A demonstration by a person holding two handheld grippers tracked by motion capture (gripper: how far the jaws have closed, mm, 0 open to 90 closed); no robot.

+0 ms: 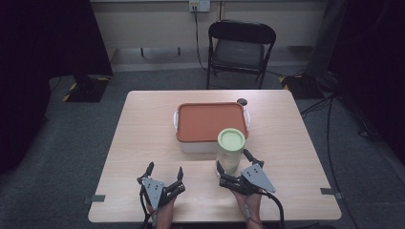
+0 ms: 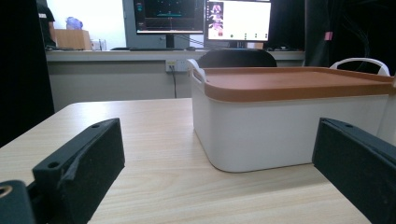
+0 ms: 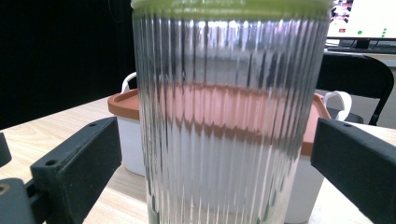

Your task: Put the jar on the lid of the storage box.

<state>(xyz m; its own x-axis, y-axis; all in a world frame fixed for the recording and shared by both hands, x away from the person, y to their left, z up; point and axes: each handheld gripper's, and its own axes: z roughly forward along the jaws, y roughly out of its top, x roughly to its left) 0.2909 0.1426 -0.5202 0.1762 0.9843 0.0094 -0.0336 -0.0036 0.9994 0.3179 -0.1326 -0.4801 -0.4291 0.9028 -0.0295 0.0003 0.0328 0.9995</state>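
A ribbed clear glass jar (image 1: pixel 231 152) (image 3: pixel 224 116) with a pale green lid stands upright on the wooden table (image 1: pixel 143 133), just in front of a white box with an orange lid (image 1: pixel 211 126) (image 2: pixel 289 112) (image 3: pixel 126 126). My right gripper (image 1: pixel 234 161) (image 3: pixel 219 177) is open, with its jaws on either side of the jar and a gap left on both sides. My left gripper (image 1: pixel 165 169) (image 2: pixel 215 177) is open with nothing between its jaws, near the front edge of the table and left of the jar, looking at the box's near left corner.
A small dark round object (image 1: pixel 242 101) lies on the table behind the box. A black folding chair (image 1: pixel 239 50) stands beyond the far edge. Strips of tape (image 1: pixel 98 198) mark the front corners. Monitors (image 2: pixel 201 18) stand on a desk in the background.
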